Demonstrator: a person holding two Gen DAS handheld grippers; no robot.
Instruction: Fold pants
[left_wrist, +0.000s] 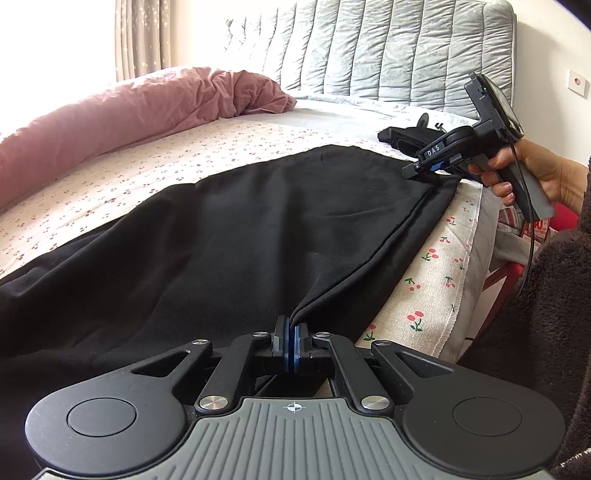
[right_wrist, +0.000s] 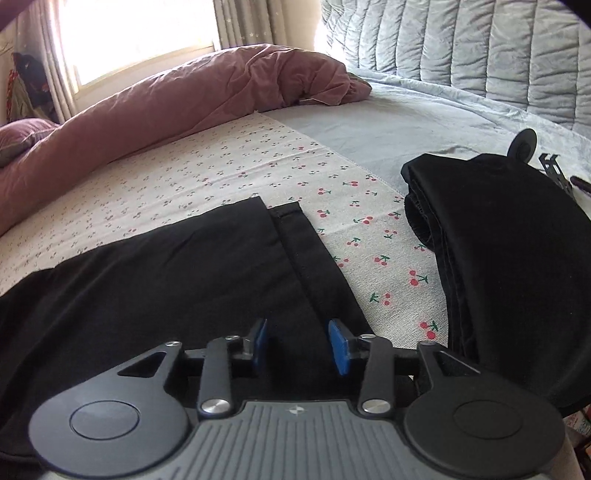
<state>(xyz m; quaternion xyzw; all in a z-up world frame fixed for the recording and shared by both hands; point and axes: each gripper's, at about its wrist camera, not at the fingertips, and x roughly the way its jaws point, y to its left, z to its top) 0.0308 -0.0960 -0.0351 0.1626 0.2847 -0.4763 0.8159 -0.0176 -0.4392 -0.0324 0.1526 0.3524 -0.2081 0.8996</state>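
Black pants (left_wrist: 229, 229) lie spread on the cherry-print bed sheet (left_wrist: 147, 162). My left gripper (left_wrist: 293, 326) is shut on the near edge of the pants and lifts it into a peak. My right gripper (right_wrist: 298, 341) is open, its blue pads (right_wrist: 338, 349) either side of the pants' hemmed leg end (right_wrist: 295, 251), low over the cloth. In the left wrist view the right gripper (left_wrist: 419, 168) sits at the far right corner of the pants, held by a hand.
A folded black garment (right_wrist: 509, 266) lies on the bed right of the leg end. A pink duvet (left_wrist: 122, 107) is bunched along the far side. A grey quilted headboard (left_wrist: 388, 48) stands behind. The bed edge (left_wrist: 465, 236) runs along the right.
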